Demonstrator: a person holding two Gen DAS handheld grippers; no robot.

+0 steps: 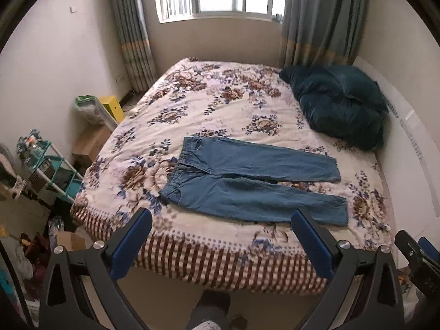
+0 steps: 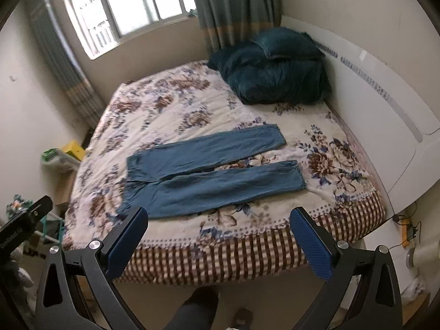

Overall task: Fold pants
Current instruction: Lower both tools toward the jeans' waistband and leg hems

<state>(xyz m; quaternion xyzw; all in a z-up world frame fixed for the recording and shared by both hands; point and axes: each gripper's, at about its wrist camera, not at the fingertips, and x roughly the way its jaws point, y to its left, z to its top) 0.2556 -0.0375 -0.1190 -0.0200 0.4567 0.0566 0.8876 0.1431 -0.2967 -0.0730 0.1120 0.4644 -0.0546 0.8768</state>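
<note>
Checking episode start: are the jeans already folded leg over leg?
No, the jeans lie flat on the bed with both legs spread apart side by side.

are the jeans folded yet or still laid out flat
Spread flat, not folded: the jeans lie on the floral bedspread with both legs extended side by side, slightly apart.

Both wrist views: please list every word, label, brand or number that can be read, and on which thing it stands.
None can be read.
White print on the left gripper's black body: too blurred.
Green package beside the bed: no legible print.
Jeans: no label shows.
</note>
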